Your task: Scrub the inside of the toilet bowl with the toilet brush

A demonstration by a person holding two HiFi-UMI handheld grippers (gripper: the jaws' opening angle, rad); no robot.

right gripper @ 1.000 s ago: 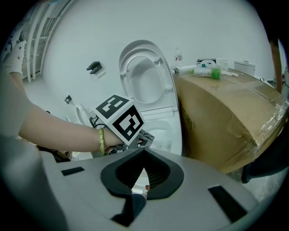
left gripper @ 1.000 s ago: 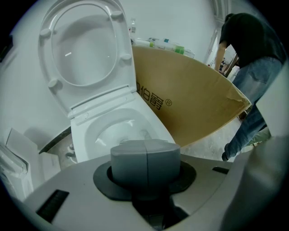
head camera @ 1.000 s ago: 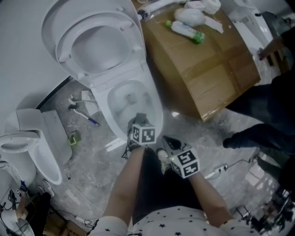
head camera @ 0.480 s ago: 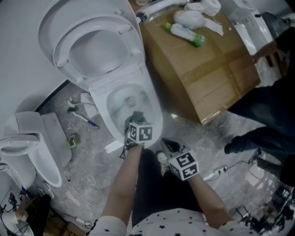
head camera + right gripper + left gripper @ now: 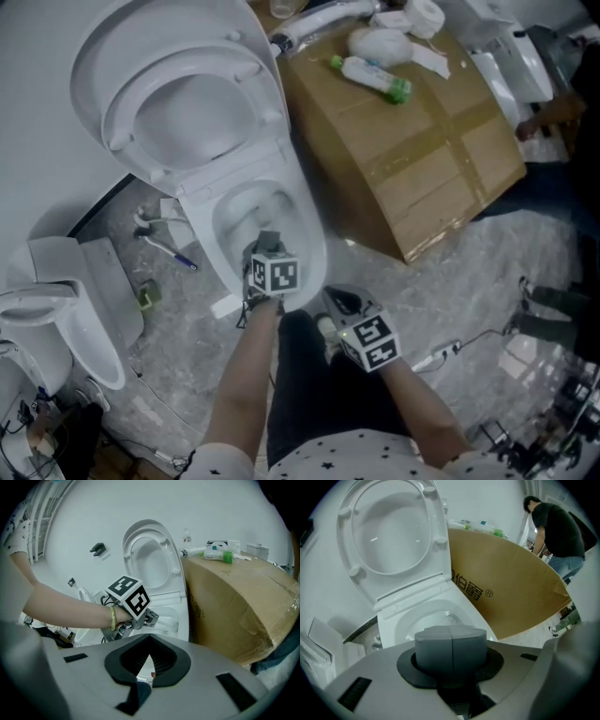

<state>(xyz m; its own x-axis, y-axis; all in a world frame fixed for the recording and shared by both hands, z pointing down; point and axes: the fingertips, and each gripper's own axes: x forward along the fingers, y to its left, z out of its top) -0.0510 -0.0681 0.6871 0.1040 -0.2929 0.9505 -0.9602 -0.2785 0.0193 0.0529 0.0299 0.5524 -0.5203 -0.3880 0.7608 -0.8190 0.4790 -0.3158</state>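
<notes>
- Left claw (image 5: pixel 451 641): clenched, empty; at the front rim of the toilet bowl (image 5: pixel 286 202), which lies directly ahead and below.
- Right claw (image 5: pixel 149 644): clenched, empty; farther back.
- Toilet brush: unseen.

Dim, perhaps soft; fisheye-warped, dark-vignetted edges

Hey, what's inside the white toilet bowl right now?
Bare white porcelain is all that shows inside the white toilet bowl. The left gripper, jaws shut and empty, covers its near part; no toilet brush is visible.
</notes>
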